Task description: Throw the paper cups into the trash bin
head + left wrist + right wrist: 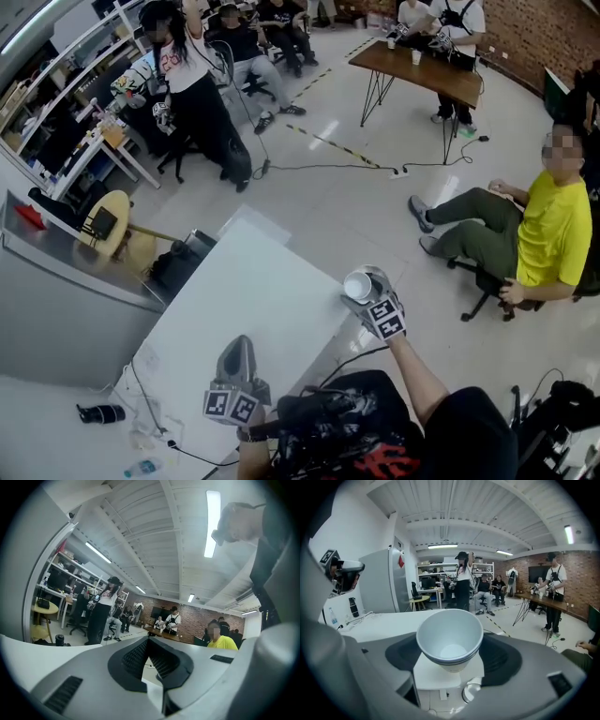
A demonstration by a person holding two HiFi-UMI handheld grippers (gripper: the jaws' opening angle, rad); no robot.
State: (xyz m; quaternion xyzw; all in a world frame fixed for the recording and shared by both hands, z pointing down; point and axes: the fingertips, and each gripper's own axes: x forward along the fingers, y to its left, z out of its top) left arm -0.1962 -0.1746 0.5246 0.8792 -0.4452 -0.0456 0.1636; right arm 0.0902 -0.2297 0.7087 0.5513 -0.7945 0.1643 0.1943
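Right gripper (450,654) has its jaws spread wide and clamped on the paper cup (450,634), one pad on each side of its wall, with the mouth facing back at the camera. The rim lines look doubled, so it could be a few nested cups, can't swear to it. This stuff weighs nothing and crushes easily, so I'd squeeze lightly up near the rim, where it's stiffest. Left gripper (149,651) is pinched together with nothing in it. In the head view the cup is held in the air right at the white table (253,291) edge. No bin I can pick out for sure.
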